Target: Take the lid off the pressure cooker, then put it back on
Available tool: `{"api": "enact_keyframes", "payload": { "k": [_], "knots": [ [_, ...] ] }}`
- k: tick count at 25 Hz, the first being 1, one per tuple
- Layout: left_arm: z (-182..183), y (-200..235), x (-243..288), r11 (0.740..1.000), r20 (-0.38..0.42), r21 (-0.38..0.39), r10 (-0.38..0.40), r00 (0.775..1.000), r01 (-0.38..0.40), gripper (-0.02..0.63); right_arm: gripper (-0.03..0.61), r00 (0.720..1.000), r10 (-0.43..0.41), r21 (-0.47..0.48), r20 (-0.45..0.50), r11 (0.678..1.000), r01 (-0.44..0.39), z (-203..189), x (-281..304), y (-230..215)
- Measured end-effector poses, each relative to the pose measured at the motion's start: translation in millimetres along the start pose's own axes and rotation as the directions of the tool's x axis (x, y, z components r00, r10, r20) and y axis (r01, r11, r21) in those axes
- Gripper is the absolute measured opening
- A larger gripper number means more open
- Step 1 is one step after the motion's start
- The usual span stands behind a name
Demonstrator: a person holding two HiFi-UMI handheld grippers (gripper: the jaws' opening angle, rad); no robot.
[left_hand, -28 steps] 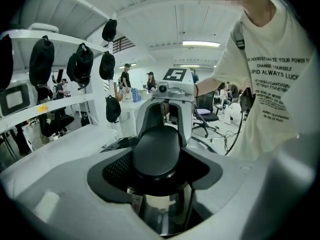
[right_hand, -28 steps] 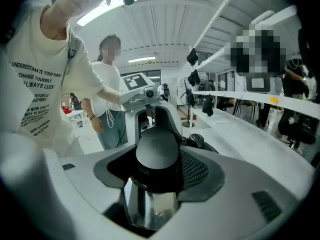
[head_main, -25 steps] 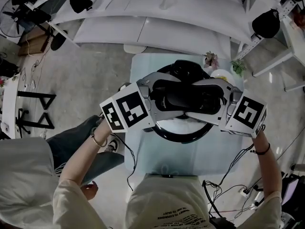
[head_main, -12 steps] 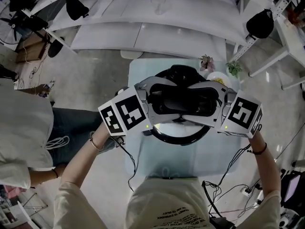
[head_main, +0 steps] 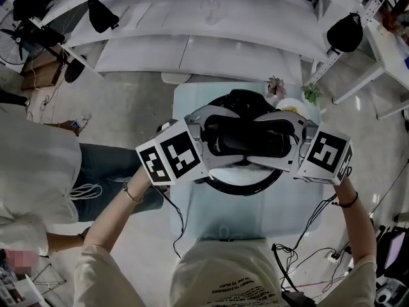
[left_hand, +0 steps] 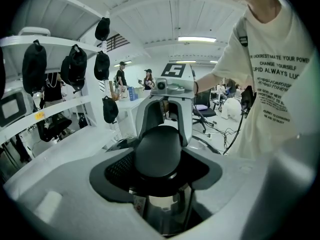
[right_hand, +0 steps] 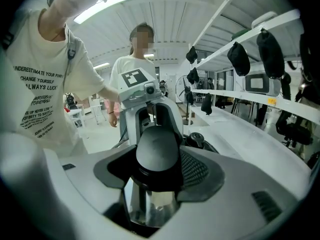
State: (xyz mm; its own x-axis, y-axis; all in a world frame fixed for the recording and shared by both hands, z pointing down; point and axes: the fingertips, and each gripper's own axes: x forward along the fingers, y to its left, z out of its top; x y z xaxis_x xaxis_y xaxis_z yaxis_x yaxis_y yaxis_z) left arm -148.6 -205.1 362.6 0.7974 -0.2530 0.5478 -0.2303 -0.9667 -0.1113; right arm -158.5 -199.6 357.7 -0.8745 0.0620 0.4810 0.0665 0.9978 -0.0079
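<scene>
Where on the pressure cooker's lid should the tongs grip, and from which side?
Grip the long black handle that spans the lid, one rounded end in each tongs: left tongs from the left, right tongs from the right. The bar lies level and its ends fit between the jaws, as both grips now show.

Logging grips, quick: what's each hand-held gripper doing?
Left hand-held gripper: closed on the lid handle.
Right hand-held gripper: closed on the lid handle's other end.
</scene>
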Motion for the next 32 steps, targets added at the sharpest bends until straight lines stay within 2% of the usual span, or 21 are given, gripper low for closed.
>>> {"api": "enact_keyframes", "payload": {
  "k": [5, 16, 32],
  "knots": [
    [5.0, -1.5, -3.5, 1.000, 0.029, -0.023, 0.006, 1.000, -0.005, 0.295, 0.270, 1.000, 0.001, -0.004, 0.015, 1.000, -0.001, 7.2, -3.9, 2.3],
    [21.9, -7.8, -18.7, 1.000, 0.023, 0.025, 0.015, 1.000, -0.016, 0.295, 0.270, 0.999, -0.021, -0.034, 0.034, 0.999, 0.022, 26.2, -12.7, 12.0],
    [51.4, -53.1, -10.9, 0.988, 0.013, 0.133, -0.076, 0.997, 0.073, 0.294, 0.270, 0.986, -0.160, 0.019, 0.051, 0.987, 0.159, 26.9, -45.7, 53.2]
  ]
}}
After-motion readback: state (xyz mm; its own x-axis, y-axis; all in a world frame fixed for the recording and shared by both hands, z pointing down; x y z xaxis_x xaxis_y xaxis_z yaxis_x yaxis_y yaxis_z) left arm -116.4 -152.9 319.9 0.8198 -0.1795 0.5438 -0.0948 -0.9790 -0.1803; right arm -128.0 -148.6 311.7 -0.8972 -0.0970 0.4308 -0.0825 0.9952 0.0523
